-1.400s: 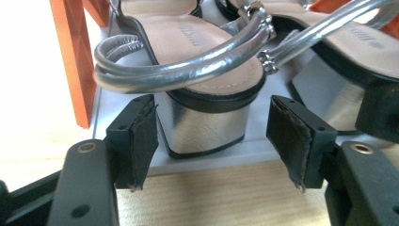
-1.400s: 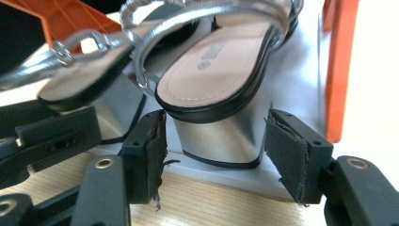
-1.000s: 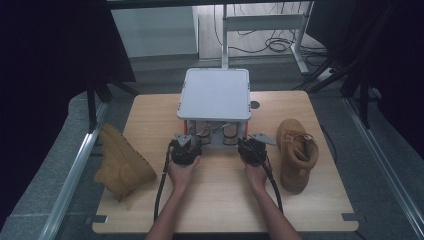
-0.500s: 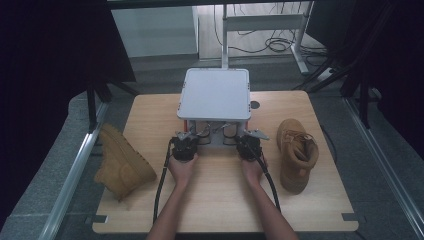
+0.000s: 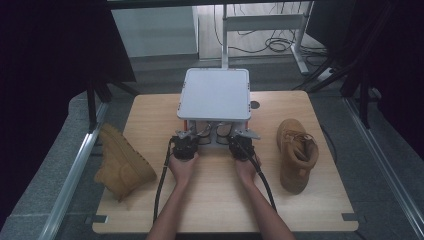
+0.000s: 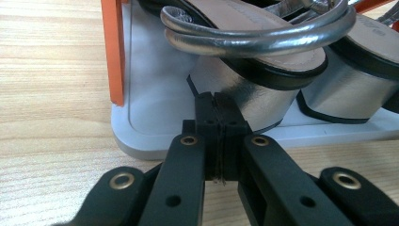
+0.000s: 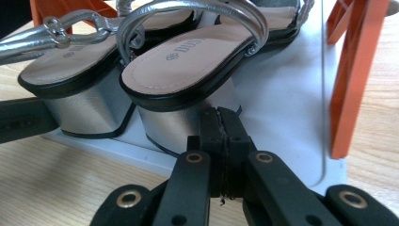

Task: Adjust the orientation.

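A pair of silver block-heel sandals [image 6: 263,52] stands on the lower grey shelf [image 6: 150,127] of a small rack with orange posts [image 6: 114,52]. In the high view the rack's grey top plate [image 5: 216,93] covers them. My left gripper [image 6: 216,110] is shut and empty, with its tips right at one sandal's silver heel [image 6: 254,101]. My right gripper [image 7: 225,125] is also shut and empty, tips at the other sandal's heel [image 7: 181,125]. Seen from the high view, the left gripper [image 5: 189,141] and the right gripper [image 5: 240,141] sit side by side at the rack's front edge.
One tan boot [image 5: 296,152] stands on the wooden table [image 5: 215,205] to the right of the rack. Another tan boot [image 5: 122,162] lies at the table's left edge. A metal rail [image 5: 75,170] runs along the left side, and a dark hole [image 5: 255,105] marks the tabletop behind the rack.
Both hands have pushed the grippers forward, away from the person, up to the rack's lower shelf. The boots and the rack have not moved.
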A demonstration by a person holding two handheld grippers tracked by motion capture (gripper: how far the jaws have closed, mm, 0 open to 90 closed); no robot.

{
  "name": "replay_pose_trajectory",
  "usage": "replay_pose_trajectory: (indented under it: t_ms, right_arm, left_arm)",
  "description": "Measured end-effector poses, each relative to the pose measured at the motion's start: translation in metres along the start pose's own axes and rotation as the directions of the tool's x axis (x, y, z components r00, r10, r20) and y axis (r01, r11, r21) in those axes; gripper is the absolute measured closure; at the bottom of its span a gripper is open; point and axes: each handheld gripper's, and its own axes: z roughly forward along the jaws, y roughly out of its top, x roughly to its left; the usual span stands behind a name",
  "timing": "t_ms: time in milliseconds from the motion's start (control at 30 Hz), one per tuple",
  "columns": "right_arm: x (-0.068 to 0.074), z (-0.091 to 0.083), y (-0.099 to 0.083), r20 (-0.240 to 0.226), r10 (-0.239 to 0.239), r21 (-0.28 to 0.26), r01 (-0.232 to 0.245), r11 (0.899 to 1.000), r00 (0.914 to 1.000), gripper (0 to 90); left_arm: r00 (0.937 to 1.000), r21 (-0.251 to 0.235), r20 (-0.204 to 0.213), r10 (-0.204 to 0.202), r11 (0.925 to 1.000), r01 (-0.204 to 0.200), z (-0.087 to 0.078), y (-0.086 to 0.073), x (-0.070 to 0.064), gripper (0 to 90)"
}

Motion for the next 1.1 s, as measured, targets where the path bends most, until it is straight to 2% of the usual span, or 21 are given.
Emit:
replay_pose_trajectory:
  t_ms: [400, 467, 633, 733, 933, 1100]
  right_arm:
    - [0.004, 0.001, -0.002, -0.008, 0.003, 0.007, -0.003, 1.000, 1.0000, 89.7]
    - [0.003, 0.000, -0.002, -0.013, 0.005, 0.009, -0.005, 1.000, 0.9999, 89.6]
    - [0.004, -0.012, -0.002, -0.039, 0.012, -0.005, -0.012, 1.000, 0.9992, 89.4]
    - [0.003, -0.022, -0.001, -0.057, 0.016, -0.008, -0.016, 1.000, 0.9982, 89.3]
    - [0.001, -0.040, -0.003, -0.104, -0.005, -0.014, 0.003, 1.000, 0.9945, 88.2]
    - [0.000, -0.057, -0.005, -0.138, -0.034, -0.025, 0.031, 0.999, 0.9898, 86.8]
  left_arm:
    - [0.9998, -0.001, 0.018, -0.010, 0.9999, 0.010, 0.001, -0.001, 0.000, 87.9]
    - [0.9999, -0.014, 0.014, -0.008, 0.9999, 0.008, -0.002, -0.002, 0.002, 86.4]
    - [0.9999, -0.059, 0.011, -0.004, 0.9982, 0.004, -0.022, -0.004, 0.009, 86.9]
    - [0.9996, -0.084, 0.027, 0.002, 0.9965, 0.000, -0.037, -0.004, 0.010, 86.9]
    - [0.9961, -0.102, 0.085, 0.023, 0.9947, -0.014, -0.058, -0.005, 0.007, 86.3]
    - [0.9898, -0.090, 0.139, 0.030, 0.9958, -0.018, -0.076, -0.010, 0.010, 84.1]
